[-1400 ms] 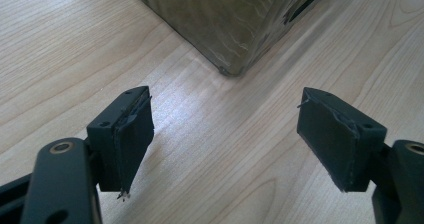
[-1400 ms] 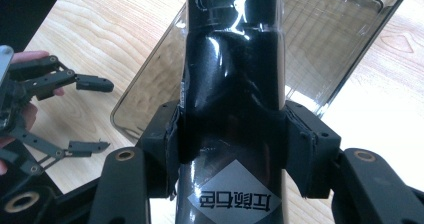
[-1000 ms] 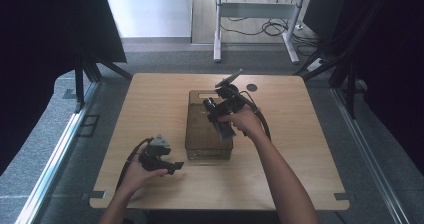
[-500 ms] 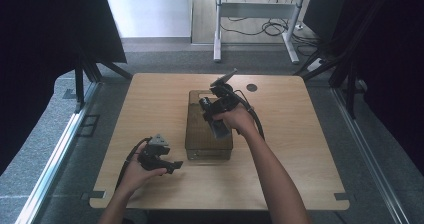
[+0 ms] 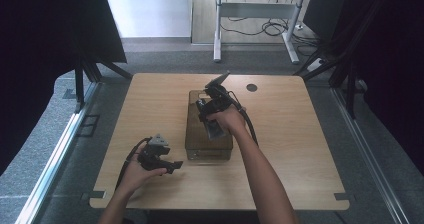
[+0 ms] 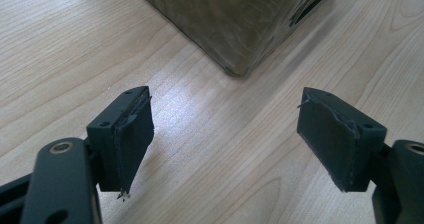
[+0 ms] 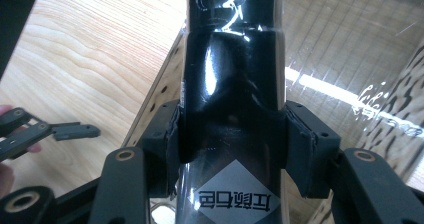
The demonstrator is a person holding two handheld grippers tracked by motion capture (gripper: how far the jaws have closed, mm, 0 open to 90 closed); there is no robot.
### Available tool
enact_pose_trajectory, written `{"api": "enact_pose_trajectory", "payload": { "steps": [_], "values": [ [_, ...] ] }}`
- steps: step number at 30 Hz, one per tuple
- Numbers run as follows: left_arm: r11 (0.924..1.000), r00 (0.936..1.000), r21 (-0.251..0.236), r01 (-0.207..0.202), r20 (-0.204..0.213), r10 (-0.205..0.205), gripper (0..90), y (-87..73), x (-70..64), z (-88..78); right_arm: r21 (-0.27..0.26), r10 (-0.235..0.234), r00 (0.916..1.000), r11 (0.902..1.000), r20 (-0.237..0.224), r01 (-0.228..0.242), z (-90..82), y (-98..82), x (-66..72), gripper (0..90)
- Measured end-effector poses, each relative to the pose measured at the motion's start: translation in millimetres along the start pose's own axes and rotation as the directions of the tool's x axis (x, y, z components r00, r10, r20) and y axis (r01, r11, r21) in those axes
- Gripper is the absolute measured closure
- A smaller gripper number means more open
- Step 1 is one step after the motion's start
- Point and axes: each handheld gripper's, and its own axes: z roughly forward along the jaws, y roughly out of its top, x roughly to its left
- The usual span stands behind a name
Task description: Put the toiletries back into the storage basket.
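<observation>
The right gripper (image 5: 212,115) and its black bottle (image 7: 232,84) have moved nearer over the box (image 5: 196,134).

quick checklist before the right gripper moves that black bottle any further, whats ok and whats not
1. Right gripper shut on the black bottle: ok, pads press both sides.
2. Bottle over the clear box: ok, the high view shows the hand above it.
3. Bottle cap closed: cannot tell, its top is cut off.
4. Left gripper out of the way: ok, open and empty, low over the table near the box corner.
5. Room inside the box: cannot tell, glare hides the interior.
</observation>
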Motion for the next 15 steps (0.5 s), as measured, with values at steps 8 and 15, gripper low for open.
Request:
{"api": "enact_pose_trajectory", "payload": {
  "steps": [8, 15],
  "values": [
    [1.0, 1.0, 0.0, -0.004, 0.0, 0.004, 22.9, 0.2, 0.0, -0.4, 0.023, 0.034, 0.9994, 0.9992, 0.002, -0.034, 20.3, 0.8, 5.5, 45.7],
    [1.0, 1.0, 0.005, -0.004, 0.002, 0.004, 22.9, 0.1, -0.7, 1.2, 0.033, 0.094, 0.9955, 0.9951, -0.015, -0.093, 37.9, -1.7, 2.5, 45.7]
  ]
}}
